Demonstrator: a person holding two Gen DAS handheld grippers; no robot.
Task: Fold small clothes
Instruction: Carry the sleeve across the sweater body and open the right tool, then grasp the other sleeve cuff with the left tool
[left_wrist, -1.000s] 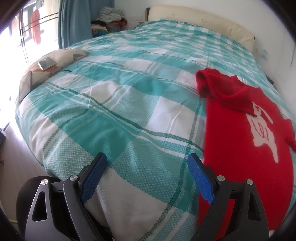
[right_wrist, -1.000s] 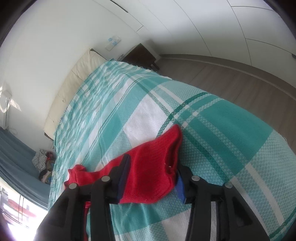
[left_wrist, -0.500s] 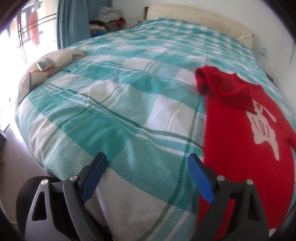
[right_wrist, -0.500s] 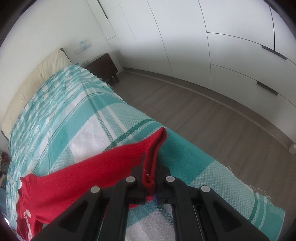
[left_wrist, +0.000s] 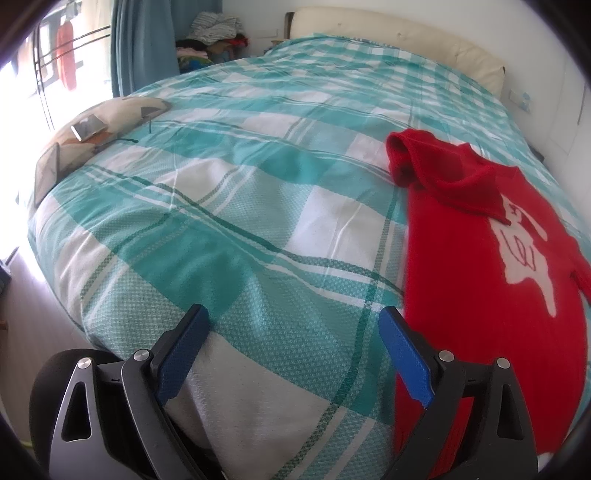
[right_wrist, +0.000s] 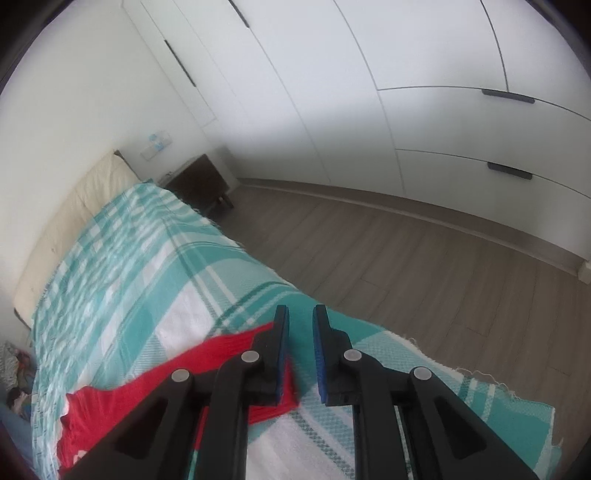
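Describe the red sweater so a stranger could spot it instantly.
Start at the big bed under its teal and white checked cover. The red sweater lies flat near one side edge. It is the only red garment on the bed, with a white figure knitted on its front.

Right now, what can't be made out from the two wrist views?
- Red sweater near hem: left wrist view, cut off by the lower frame edge and the left tool finger.
- Sweater sleeve end: right wrist view, hidden behind the right tool finger; nothing shows between the slightly parted pads, which have just been opening.
- White motif: what it shows is unreadable, partly under the folded sleeve.
- Clothes pile in the corner: too small.
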